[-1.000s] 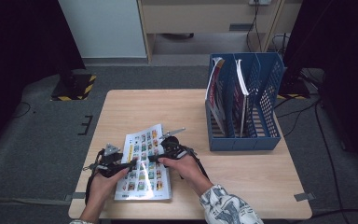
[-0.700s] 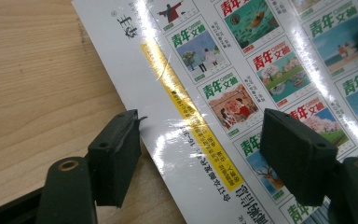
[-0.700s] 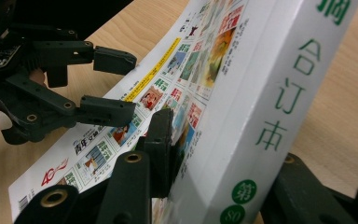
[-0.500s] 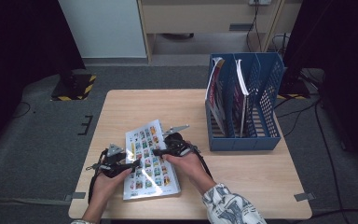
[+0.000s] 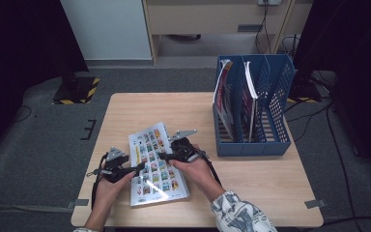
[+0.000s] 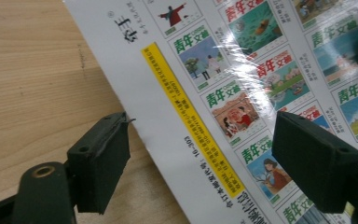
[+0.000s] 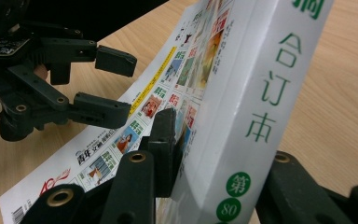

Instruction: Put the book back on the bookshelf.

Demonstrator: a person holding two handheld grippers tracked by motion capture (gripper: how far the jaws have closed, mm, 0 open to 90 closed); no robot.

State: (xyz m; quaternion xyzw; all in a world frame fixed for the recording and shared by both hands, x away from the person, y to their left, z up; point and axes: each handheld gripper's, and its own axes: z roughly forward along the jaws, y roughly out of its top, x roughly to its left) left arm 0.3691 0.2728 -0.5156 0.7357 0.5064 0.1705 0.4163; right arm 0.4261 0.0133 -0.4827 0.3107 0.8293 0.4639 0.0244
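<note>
Wooden table (image 5: pixel 251 188) bears the magazine (image 5: pixel 155 164) at its near left from above, your left gripper (image 6: pixel 200 163) has just been spreading its jaws off the cover edge, while your right gripper (image 7: pixel 214 186) clamps the spine to lift it.

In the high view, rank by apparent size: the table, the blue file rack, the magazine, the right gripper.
1. table
2. blue file rack
3. magazine, looking somewhat smaller than the rack
4. right gripper
</note>
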